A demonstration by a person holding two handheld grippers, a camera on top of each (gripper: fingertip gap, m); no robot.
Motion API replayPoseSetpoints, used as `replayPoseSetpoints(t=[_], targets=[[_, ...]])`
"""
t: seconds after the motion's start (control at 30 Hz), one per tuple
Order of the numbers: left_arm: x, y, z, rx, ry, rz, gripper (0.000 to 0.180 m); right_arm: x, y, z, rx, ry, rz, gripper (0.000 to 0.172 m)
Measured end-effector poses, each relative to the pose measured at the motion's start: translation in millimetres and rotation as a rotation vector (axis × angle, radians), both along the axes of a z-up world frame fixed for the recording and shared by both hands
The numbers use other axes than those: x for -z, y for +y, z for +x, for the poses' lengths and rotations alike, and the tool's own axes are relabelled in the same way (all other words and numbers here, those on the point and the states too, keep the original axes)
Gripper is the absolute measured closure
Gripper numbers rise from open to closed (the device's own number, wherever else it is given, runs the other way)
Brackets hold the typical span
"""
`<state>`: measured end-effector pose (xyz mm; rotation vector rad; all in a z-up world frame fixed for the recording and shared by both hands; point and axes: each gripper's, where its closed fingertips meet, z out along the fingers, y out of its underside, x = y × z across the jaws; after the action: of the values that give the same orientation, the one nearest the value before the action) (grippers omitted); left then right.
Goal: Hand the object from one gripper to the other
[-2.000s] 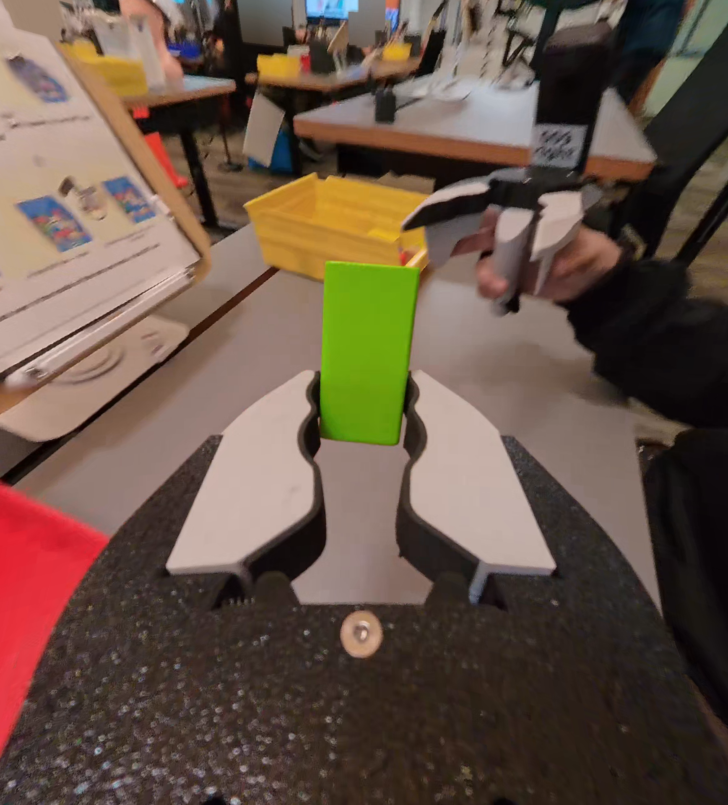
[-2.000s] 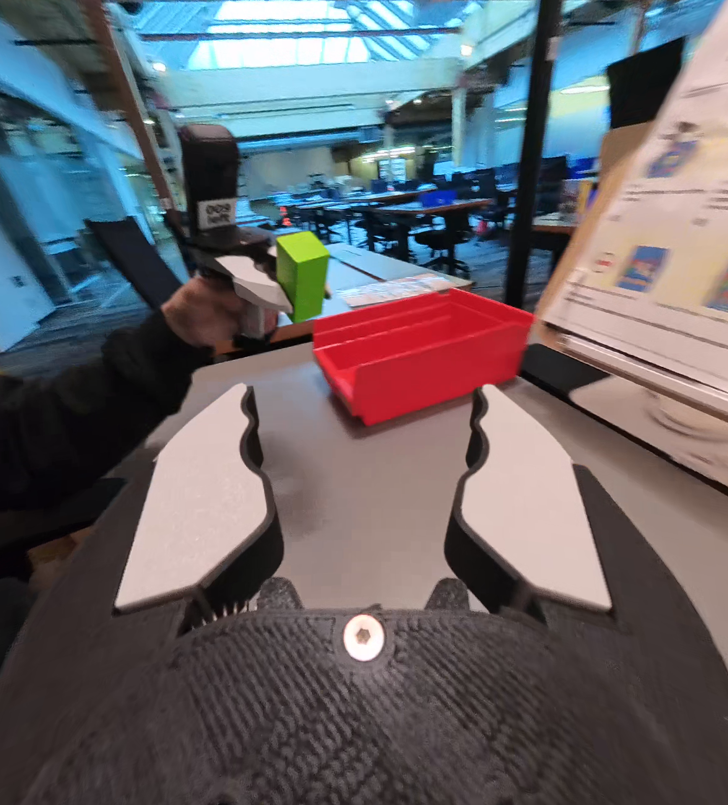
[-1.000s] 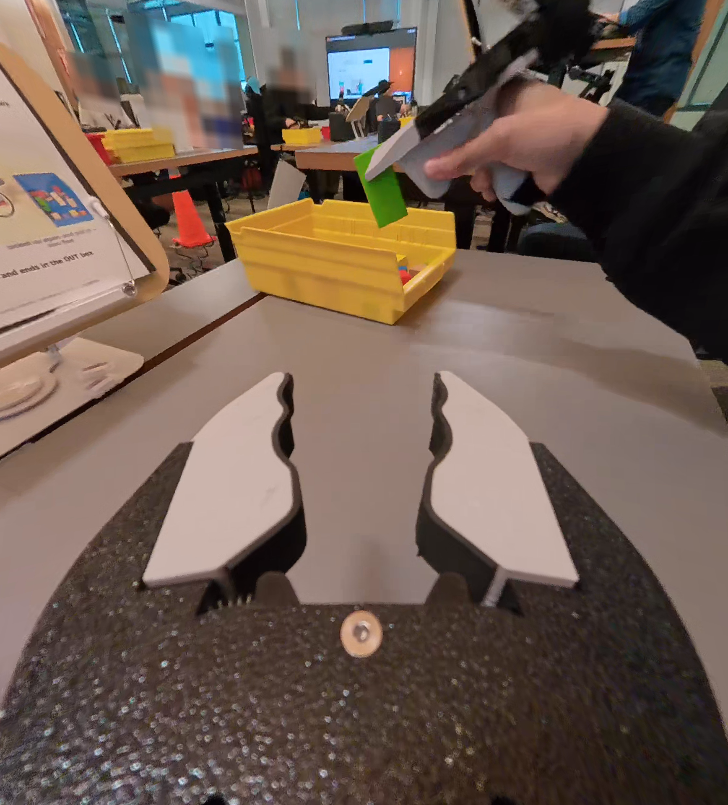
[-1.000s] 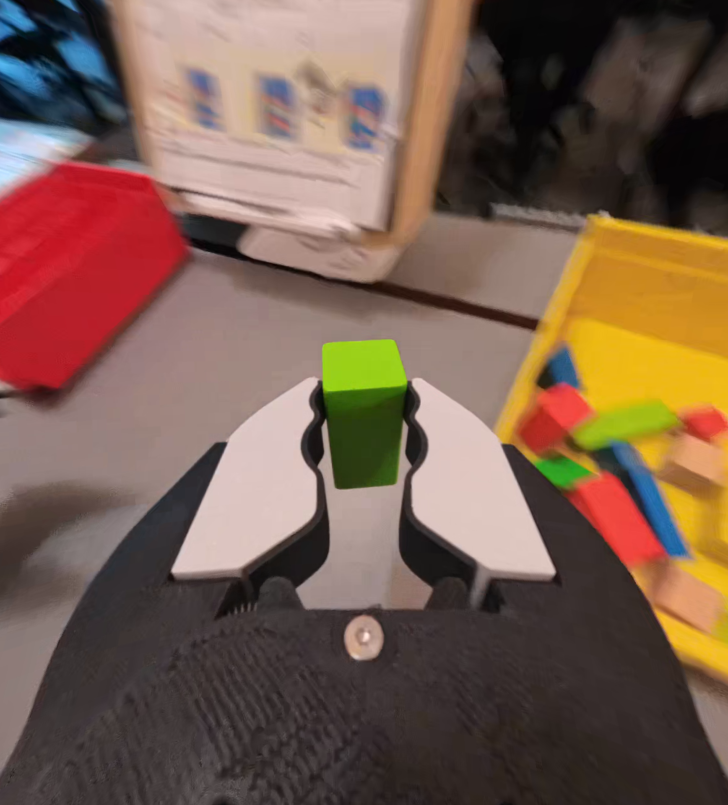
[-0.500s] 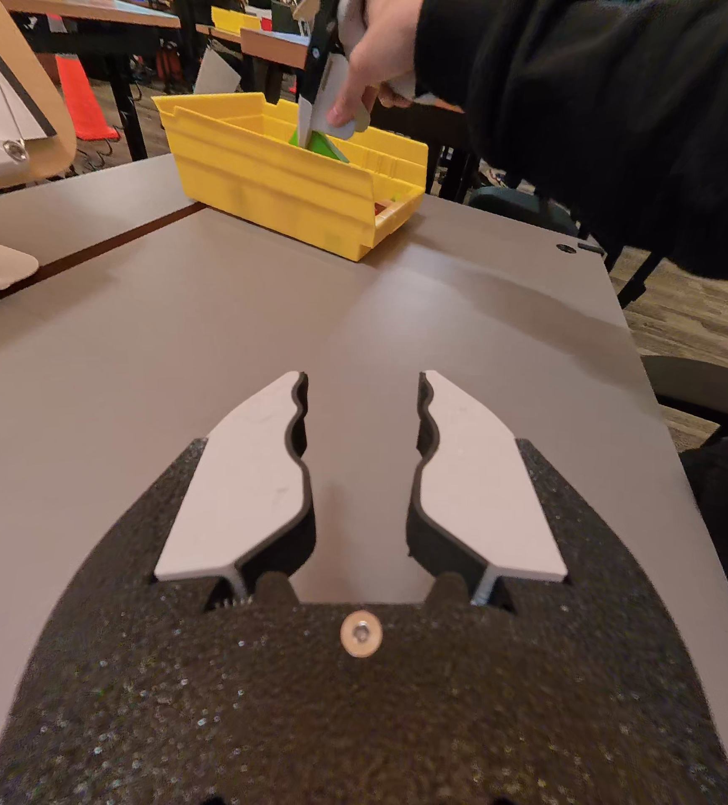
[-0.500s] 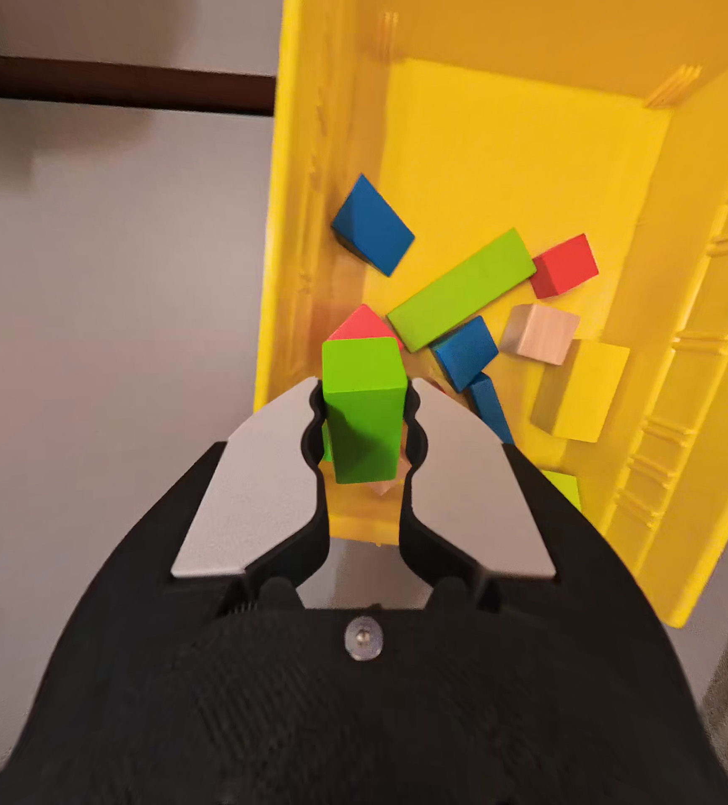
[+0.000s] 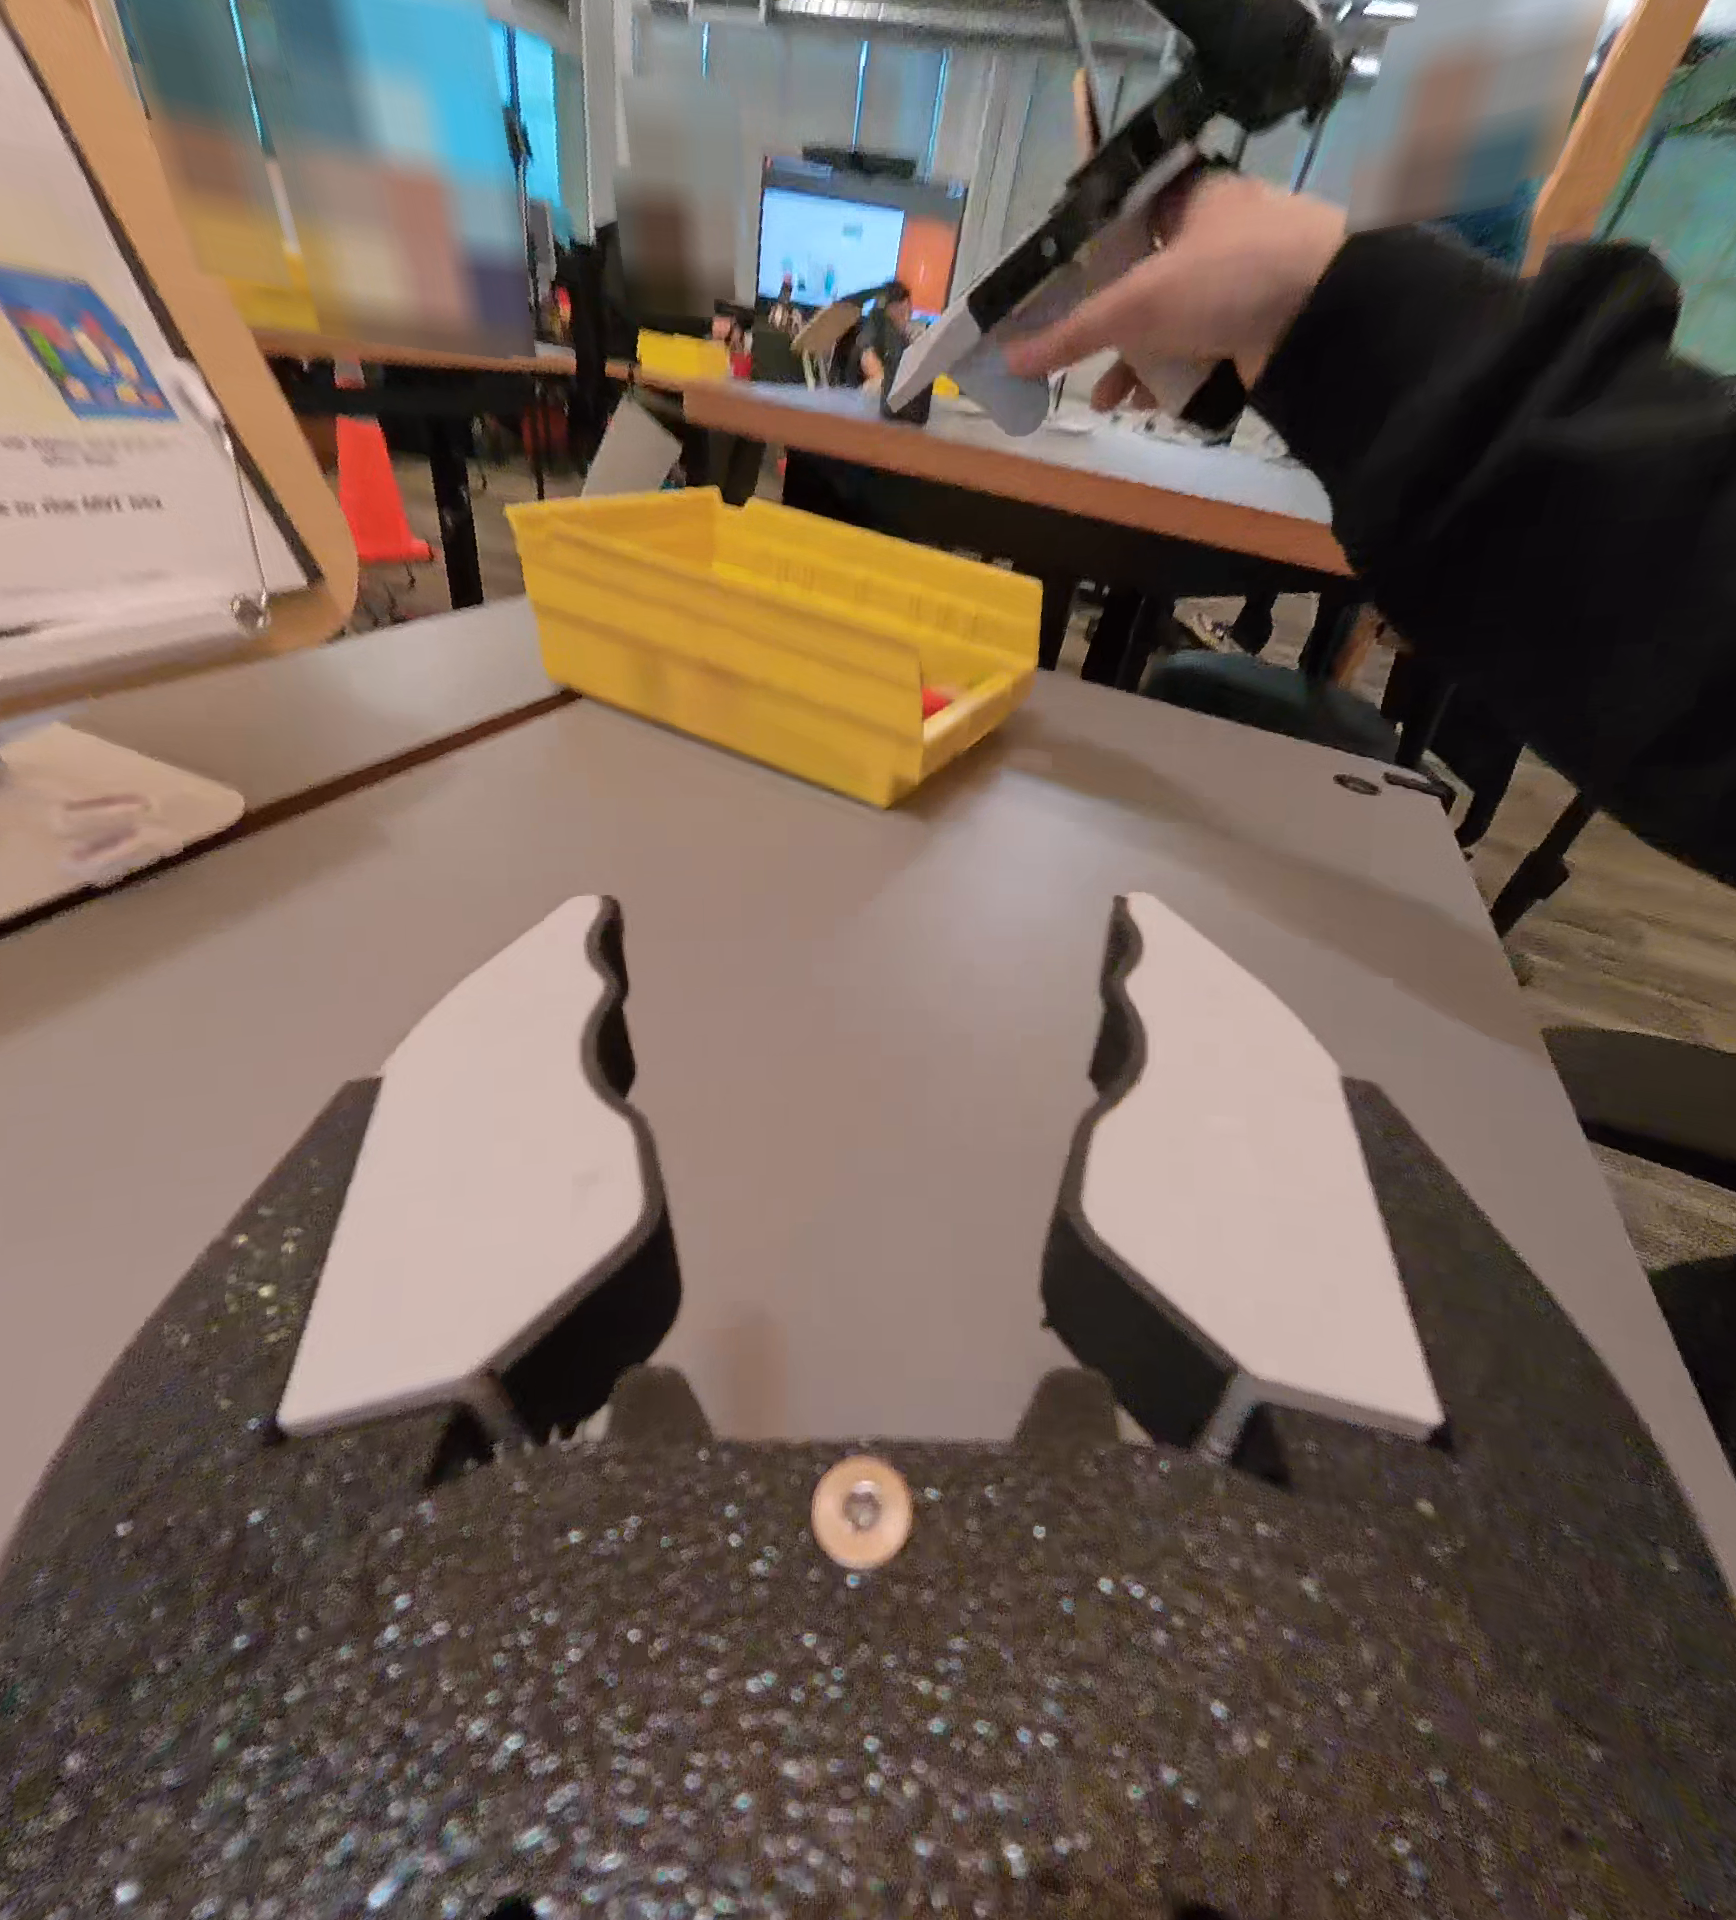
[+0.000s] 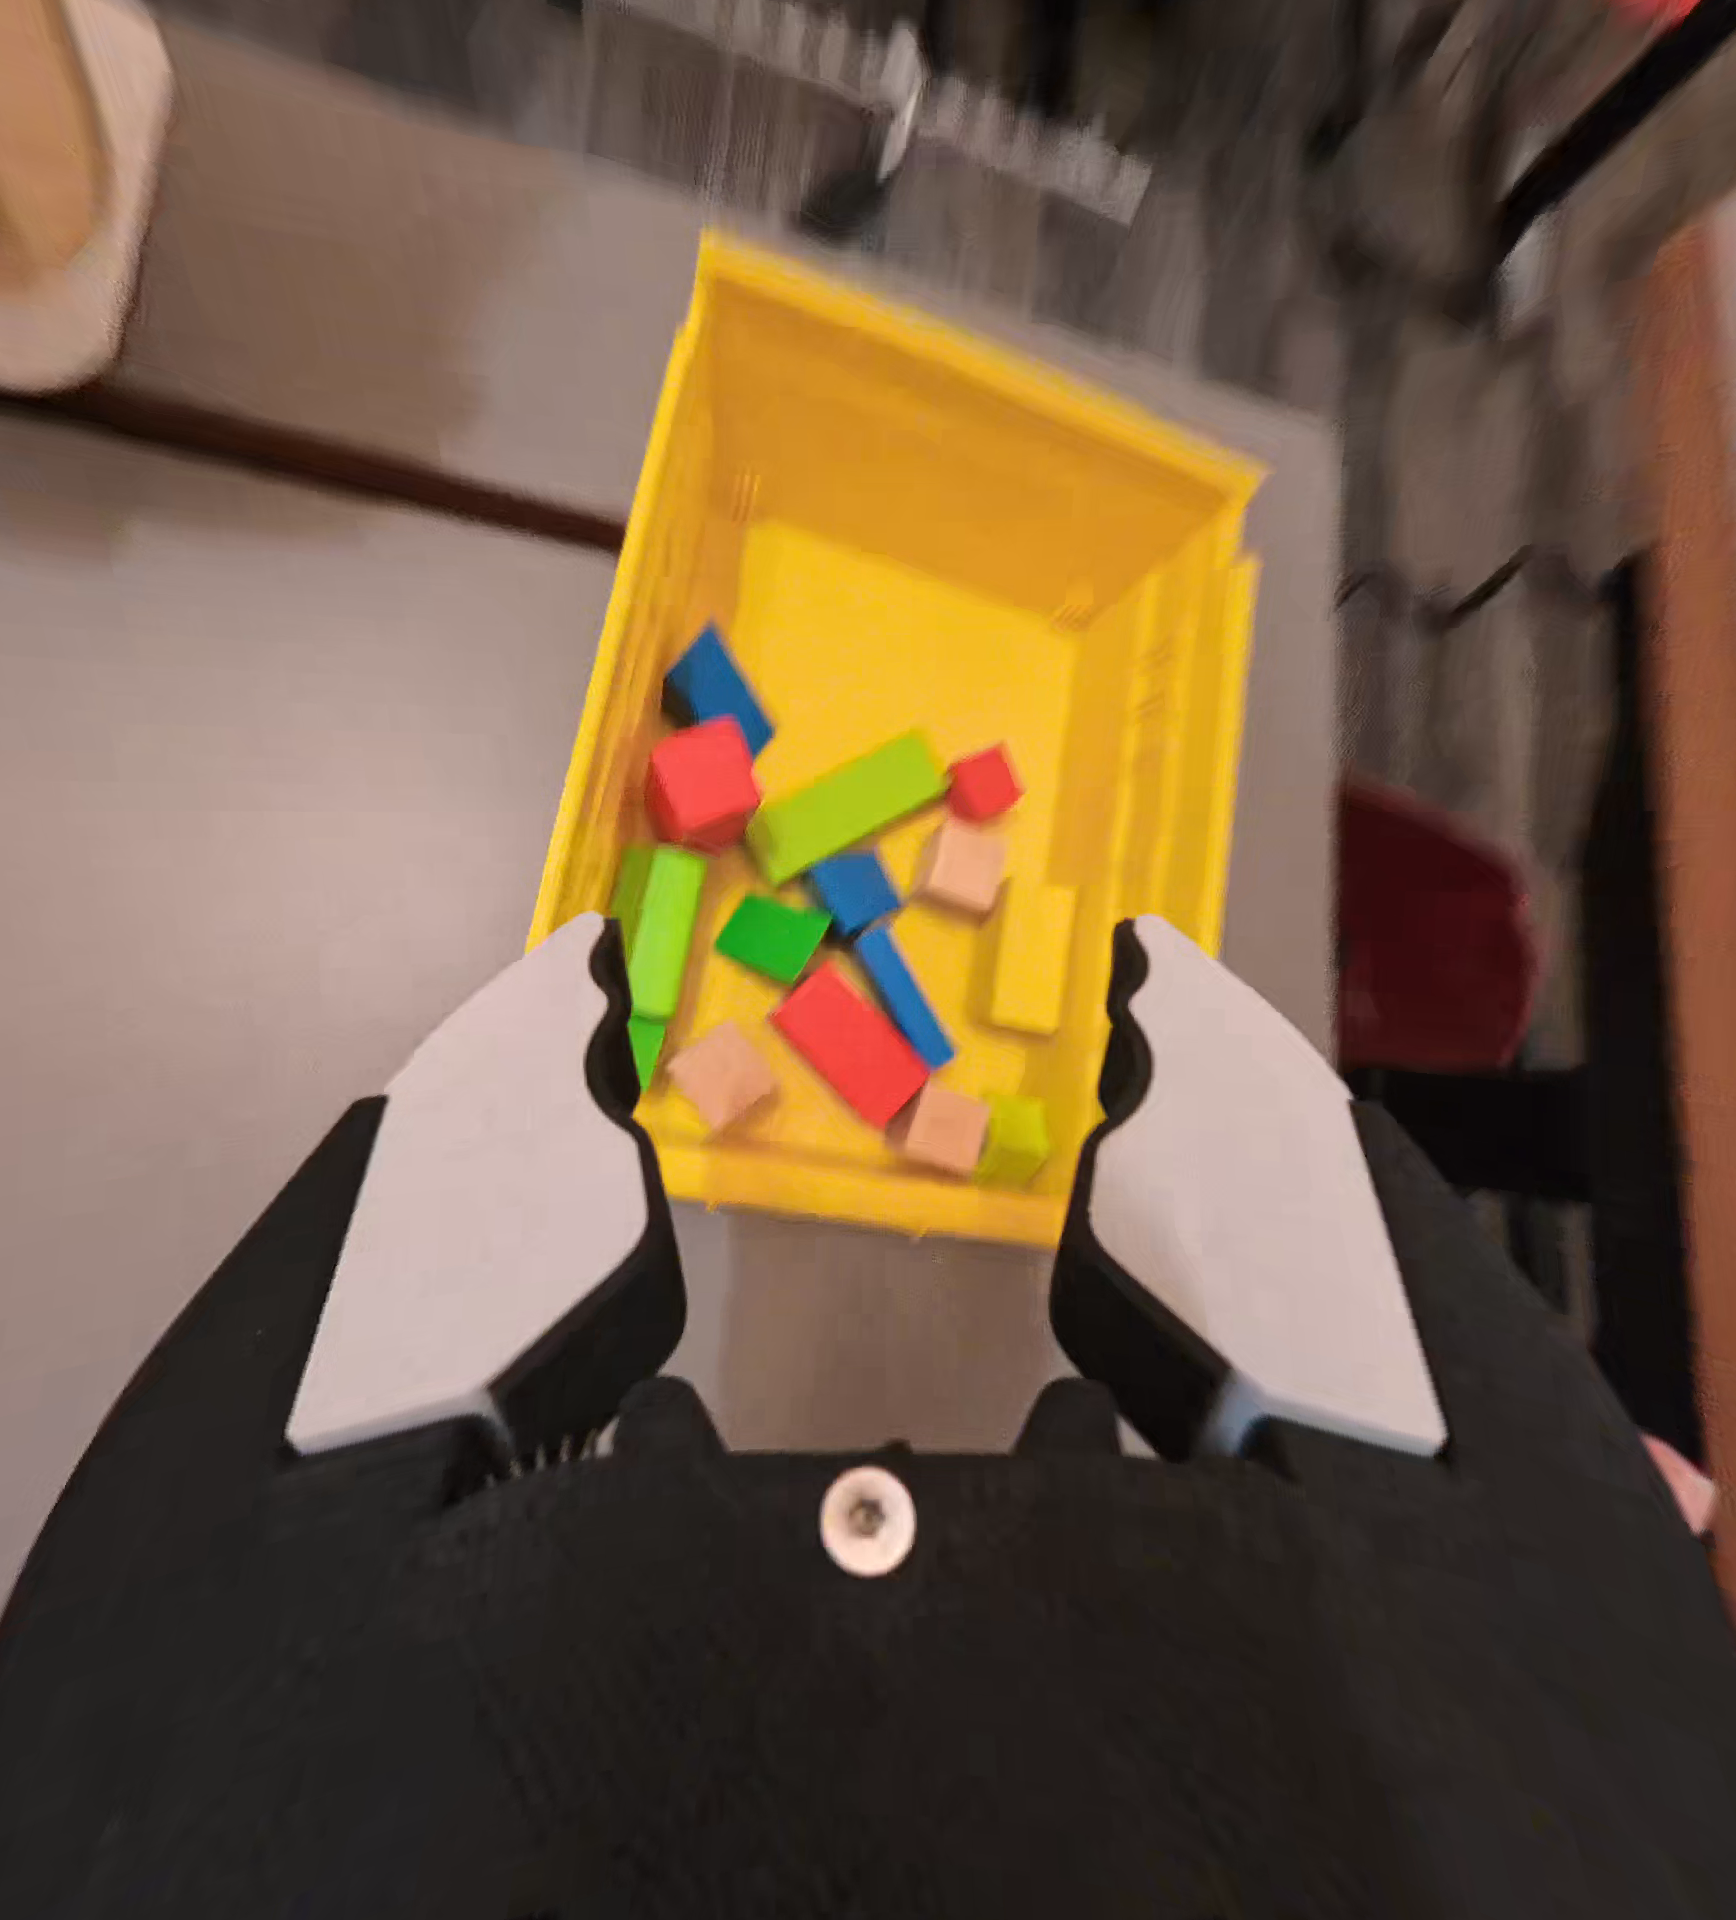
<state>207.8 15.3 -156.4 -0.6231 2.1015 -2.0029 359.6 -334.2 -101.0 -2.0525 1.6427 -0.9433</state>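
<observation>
The lime-green block [image 8: 661, 928], a smooth painted rectangular bar, lies in the yellow bin [image 8: 957, 436] against its left wall, among red, blue, green, yellow and bare-wood blocks. Half a second ago it stood clamped upright in the right gripper [image 8: 864, 997]; now those flat grey fingers [image 8: 500, 1164] with wavy black pads are spread wide and bare above the bin. The left gripper [image 7: 864, 987], its body speckled black, also has its fingers wide and bare, wider than before, over the matte grey bench [image 7: 220, 997]. The ribbed plastic bin sits farther off.
</observation>
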Motion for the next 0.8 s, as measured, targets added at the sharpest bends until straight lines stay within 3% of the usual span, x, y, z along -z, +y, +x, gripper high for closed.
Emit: replayPoseSetpoints(t=[0.03,0.1,0.17,0.2,0.27,0.33,0.43,0.5,0.6,0.67,0.8], targets=[[-2.4,-2.8,-2.6,0.008,-0.030,-0.008,0.093,-15.1,2.1,-6.3,-0.037,-0.114,-0.029,0.083],[0.5,-9.3,-8.1,0.018,-0.096,0.032,0.096,-35.3,9.2,-25.8,-0.135,-0.327,-0.094,0.081],[7.6,-15.4,-13.2,0.022,-0.132,0.081,0.111,-40.3,21.6,-48.3,-0.244,-0.510,-0.131,0.082],[10.8,-18.4,-13.9,0.022,-0.121,0.101,0.107,-38.4,26.2,-57.4,-0.279,-0.574,-0.134,0.082],[13.6,-24.0,-7.8,-0.012,-0.049,0.120,0.091,-17.1,28.5,-71.5,-0.291,-0.558,-0.075,0.078],[1.2,-34.6,-1.5,-0.031,-0.095,0.083,0.094,-0.8,26.2,-77.6,-0.278,-0.562,-0.015,0.067],[-21.8,-58.7,16.2,-0.102,-0.190,0.020,0.091,9.0,11.2,-79.3,-0.240,-0.596,-0.031,0.071],[-31.2,-85.2,24.5,-0.076,-0.167,0.037,0.089,20.7,0.5,-78.0,-0.209,-0.561,-0.016,0.072],[-47.4,-133.8,31.5,0.040,-0.018,0.097,0.093,40.5,-15.4,-79.3,-0.152,-0.496,0.033,0.081],[-58.1,-164.0,44.9,0.071,0.012,0.156,0.095,51.2,-28.4,-81.7,-0.091,-0.482,0.048,0.077],[-53.0,-197.6,111.4,-0.155,0.018,0.385,0.100,73.0,-49.2,-86.5,-0.036,-0.476,-0.010,0.073]])
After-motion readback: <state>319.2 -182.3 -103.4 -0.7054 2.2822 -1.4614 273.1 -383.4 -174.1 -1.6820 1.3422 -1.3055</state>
